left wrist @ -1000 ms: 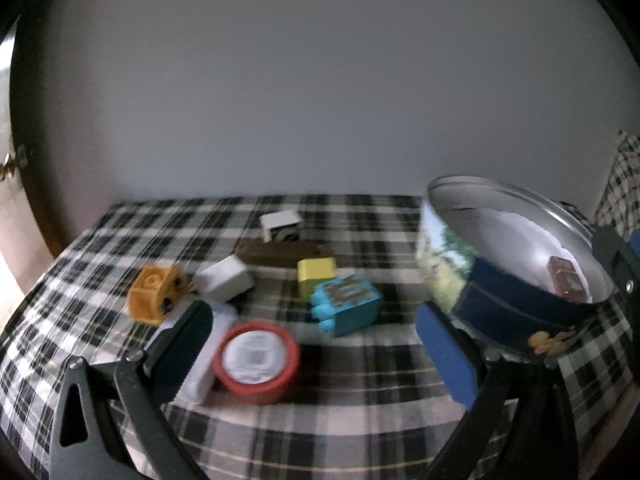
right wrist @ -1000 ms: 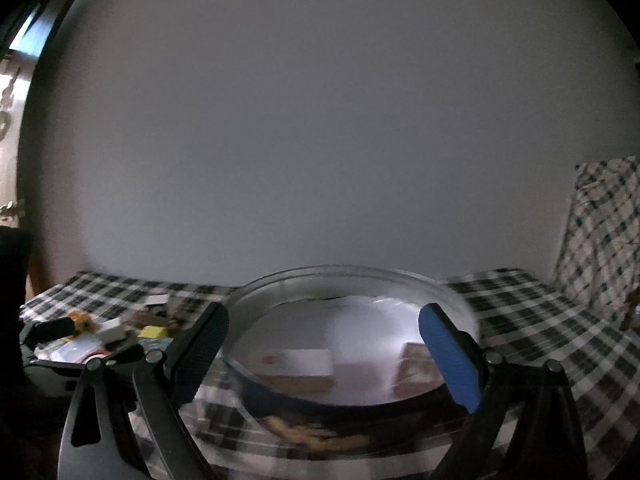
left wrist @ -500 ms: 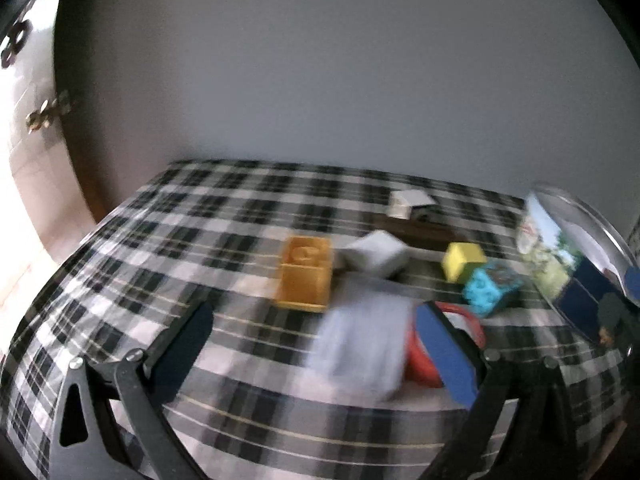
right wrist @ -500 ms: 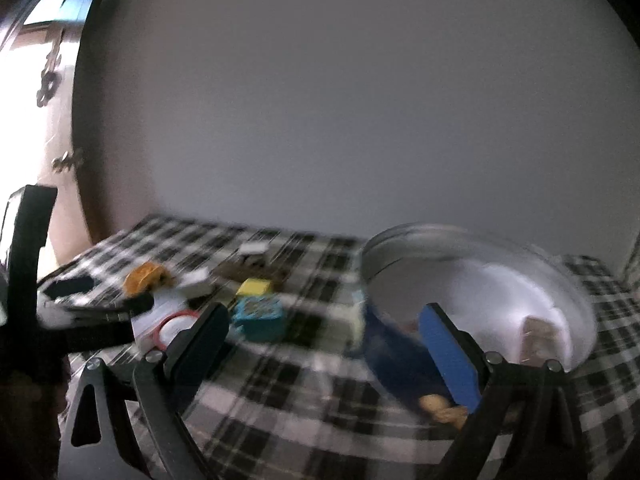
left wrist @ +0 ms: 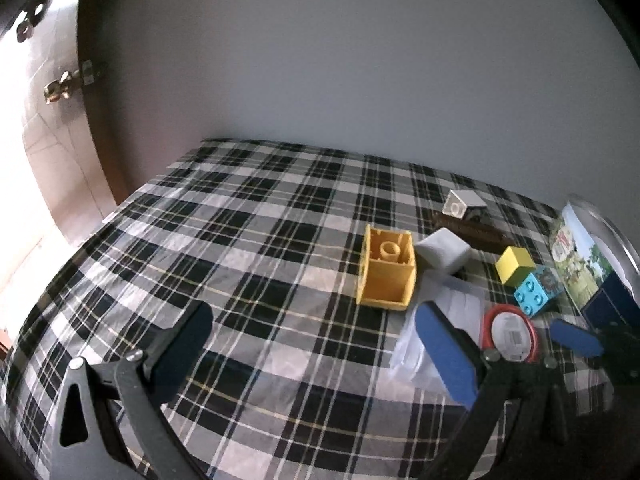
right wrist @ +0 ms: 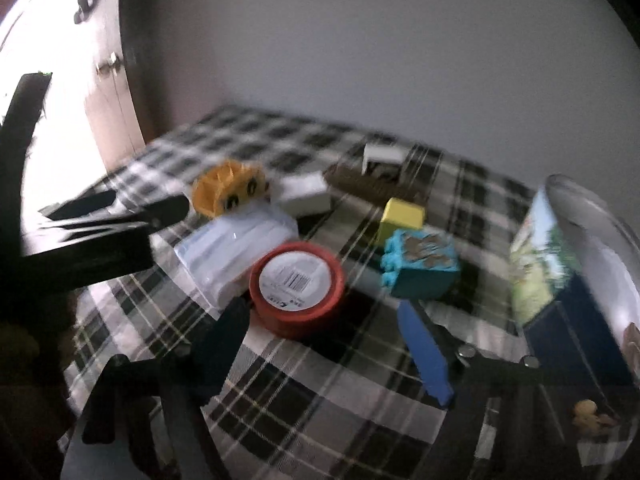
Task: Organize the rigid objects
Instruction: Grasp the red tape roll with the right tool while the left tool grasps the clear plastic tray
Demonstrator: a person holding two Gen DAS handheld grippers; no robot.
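My right gripper [right wrist: 324, 350] hangs low over the checked cloth, its jaws closing. A red round tub with a white label [right wrist: 298, 288] lies between its fingertips, and the pads do not press on it. Beside the tub are a clear plastic box [right wrist: 236, 246], a cyan brick [right wrist: 420, 268], a yellow block [right wrist: 402, 216] and an orange brick [right wrist: 228, 192]. My left gripper [left wrist: 312, 348] stands open and empty over bare cloth, left of the orange brick [left wrist: 386, 268] and the clear box [left wrist: 436, 340]. The red tub [left wrist: 510, 332] is to its right.
A round tin with a picture wall [right wrist: 576, 264] stands at the right with small pieces inside. Further back lie a white block [left wrist: 442, 256], a brown strip [left wrist: 470, 232] and a small white brick [left wrist: 464, 203]. A door [left wrist: 52, 128] is at the far left.
The right gripper left the tin, swung left and down to the red tub, and its jaws narrowed. The left gripper moved left, so the pile now sits at its right.
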